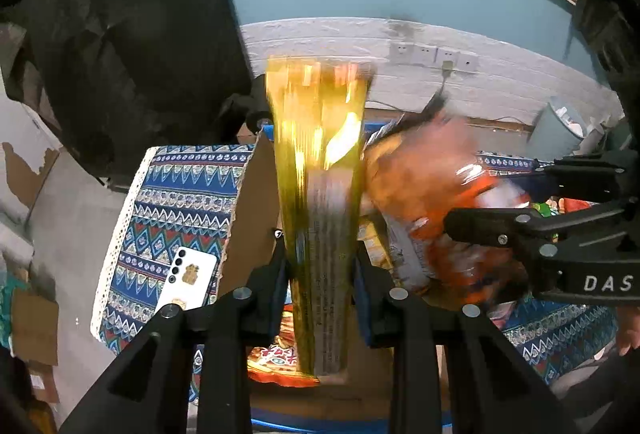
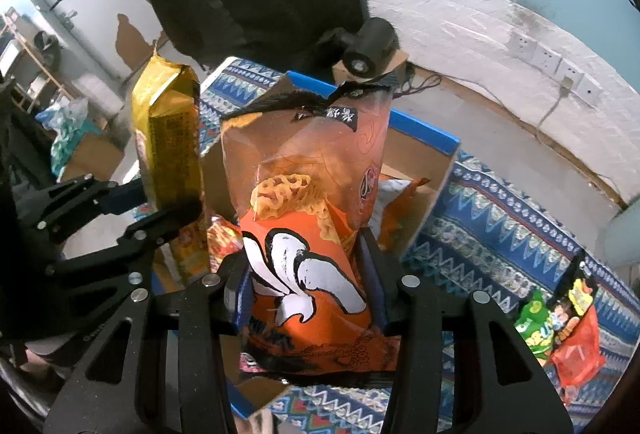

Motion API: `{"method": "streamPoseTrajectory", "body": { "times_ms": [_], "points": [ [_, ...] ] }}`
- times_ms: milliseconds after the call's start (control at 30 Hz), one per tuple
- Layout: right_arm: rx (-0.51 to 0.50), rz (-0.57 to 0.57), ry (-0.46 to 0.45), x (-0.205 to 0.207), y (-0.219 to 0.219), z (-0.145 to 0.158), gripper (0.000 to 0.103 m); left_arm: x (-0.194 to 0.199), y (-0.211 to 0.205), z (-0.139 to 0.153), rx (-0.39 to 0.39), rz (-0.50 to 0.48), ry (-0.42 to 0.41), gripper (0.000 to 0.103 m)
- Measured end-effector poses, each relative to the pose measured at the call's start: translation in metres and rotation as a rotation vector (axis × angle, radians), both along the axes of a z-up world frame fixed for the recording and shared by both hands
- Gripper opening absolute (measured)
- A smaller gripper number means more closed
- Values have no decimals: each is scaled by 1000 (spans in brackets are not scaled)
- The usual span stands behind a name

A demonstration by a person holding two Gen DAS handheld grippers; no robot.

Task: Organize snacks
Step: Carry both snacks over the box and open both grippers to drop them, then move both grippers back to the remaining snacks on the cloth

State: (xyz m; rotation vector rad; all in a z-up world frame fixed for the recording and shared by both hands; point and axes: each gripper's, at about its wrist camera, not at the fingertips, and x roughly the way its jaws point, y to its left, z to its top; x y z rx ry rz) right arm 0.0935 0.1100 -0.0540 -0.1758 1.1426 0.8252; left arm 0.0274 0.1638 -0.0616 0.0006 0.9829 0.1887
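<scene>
My left gripper is shut on a tall gold snack bag, which stands upright between the fingers. Under it is an open cardboard box with a blue rim and orange snack packs inside. My right gripper is shut on an orange snack bag with white shapes and a clear top, held over the same box. The two bags hang side by side. In the right wrist view the gold bag and the left gripper are at the left. In the left wrist view the orange bag is blurred at the right.
A blue patterned cloth covers the table, with a white phone lying left of the box. A green snack pack and a red one lie on the cloth to the right. A grey bin stands by the wall.
</scene>
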Motion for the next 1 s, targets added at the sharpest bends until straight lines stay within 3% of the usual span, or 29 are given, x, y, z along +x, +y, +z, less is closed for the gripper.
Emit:
{"method": "streamPoseTrajectory", "body": {
  "times_ms": [67, 100, 167, 333, 733, 1000],
  "points": [
    [8, 1, 6, 0, 2, 1, 52, 0, -1, 2, 12, 8, -6, 37],
    [6, 0, -1, -1, 2, 2, 60, 0, -1, 2, 20, 12, -6, 40],
    [-4, -13, -21, -1, -1, 4, 64, -1, -1, 3, 27, 17, -15, 53],
    [-6, -50, -27, 1, -17, 7, 74, -1, -5, 3, 19, 15, -6, 56],
    [-38, -137, -25, 8, -81, -1, 75, 4, -40, 10, 4, -39, -19, 64],
    [-46, -205, -18, 11, -131, -3, 75, 15, -78, 2, -6, -103, 17, 66]
  ]
}}
